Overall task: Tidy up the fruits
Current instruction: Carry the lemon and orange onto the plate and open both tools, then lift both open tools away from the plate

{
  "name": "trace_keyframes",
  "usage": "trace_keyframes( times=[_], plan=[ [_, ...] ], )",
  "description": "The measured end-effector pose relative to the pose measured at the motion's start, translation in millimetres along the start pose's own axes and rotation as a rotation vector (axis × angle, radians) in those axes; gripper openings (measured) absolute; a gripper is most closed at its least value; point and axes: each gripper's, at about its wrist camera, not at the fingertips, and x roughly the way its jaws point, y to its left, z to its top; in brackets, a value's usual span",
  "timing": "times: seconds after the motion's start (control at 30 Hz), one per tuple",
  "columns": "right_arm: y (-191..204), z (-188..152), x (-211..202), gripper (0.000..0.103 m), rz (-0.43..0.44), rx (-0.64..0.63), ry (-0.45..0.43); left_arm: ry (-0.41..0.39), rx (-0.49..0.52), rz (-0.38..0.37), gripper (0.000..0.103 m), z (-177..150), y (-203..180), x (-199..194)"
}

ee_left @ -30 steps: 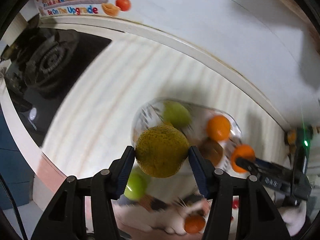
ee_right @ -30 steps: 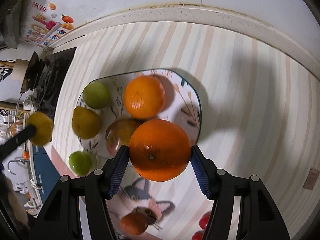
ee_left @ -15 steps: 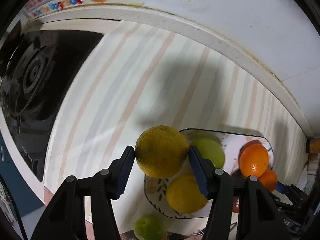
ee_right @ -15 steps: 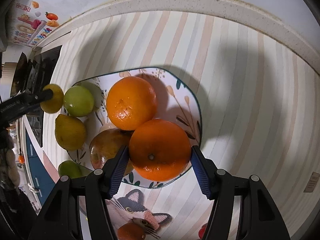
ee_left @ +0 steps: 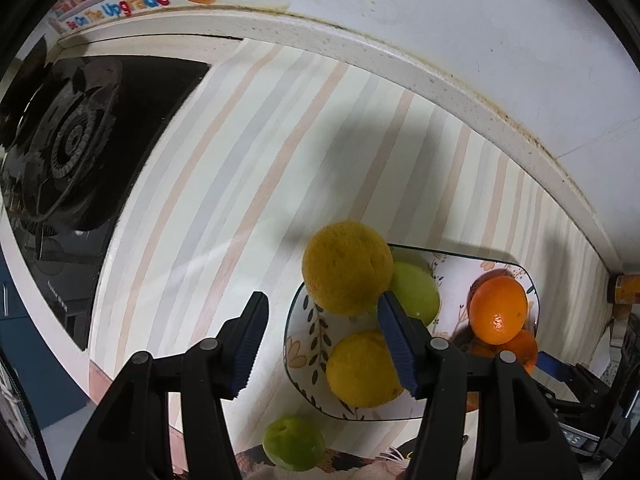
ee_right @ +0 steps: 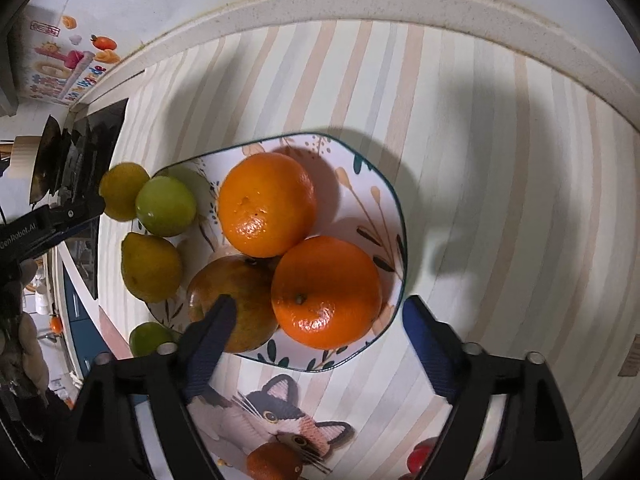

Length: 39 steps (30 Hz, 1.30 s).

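A floral plate [ee_right: 394, 216] sits on the striped counter and holds several fruits. My right gripper [ee_right: 316, 320] is open just behind an orange [ee_right: 326, 292] that lies on the plate's near side beside a second orange [ee_right: 266, 204]. My left gripper [ee_left: 320, 320] is open; a yellow-green citrus [ee_left: 347, 266] sits free at the plate's left rim [ee_left: 294, 312], just past my fingertips and close to the right finger. It also shows in the right wrist view [ee_right: 122, 188]. A green fruit [ee_left: 414, 290] and a yellow one [ee_left: 362, 368] lie behind it.
A gas stove [ee_left: 68, 148] lies at the left. A loose green fruit [ee_left: 294, 442] and a small orange [ee_right: 272, 460] rest on a cat-print mat [ee_right: 276, 412] near the counter's front. A raised white ledge [ee_right: 360, 4] and the wall bound the back.
Both grippers have opened. The orange left my right gripper and rests on the plate. The yellow-green citrus left my left gripper at the plate's left rim.
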Motion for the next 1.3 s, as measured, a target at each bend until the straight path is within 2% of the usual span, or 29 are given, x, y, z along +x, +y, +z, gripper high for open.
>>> trace_keyframes(
  times=[0.07,0.13,0.23,0.27,0.4,0.53,0.67,1.3],
  plan=[
    [2,-2,-7,0.09,-0.004,-0.007,-0.013,-0.009,-0.016,-0.003,0.061,-4,4,-5],
    [5,-4,-15,0.094,-0.018,-0.013,-0.029,-0.025,-0.028,-0.01,0.072,-11,7,-12],
    [13,-9,-28,0.094,-0.06,-0.035,-0.064,-0.047,-0.029,0.0,0.087,-21,7,-22],
    [16,-12,-33,0.094,-0.073,-0.047,-0.079,-0.059,-0.026,0.006,0.088,-26,7,-27],
    [25,-26,-54,0.095,-0.112,-0.083,-0.125,-0.098,-0.018,0.032,0.089,-47,0,-45],
    [33,-45,-72,0.095,-0.138,-0.114,-0.169,-0.151,-0.002,0.023,0.089,-75,-13,-67],
    [39,-68,-92,0.095,-0.157,-0.143,-0.208,-0.211,0.013,0.062,0.089,-104,-24,-88],
    [58,-171,-183,0.095,-0.148,-0.231,-0.369,-0.392,0.046,0.033,0.089,-208,-38,-176]
  ],
)
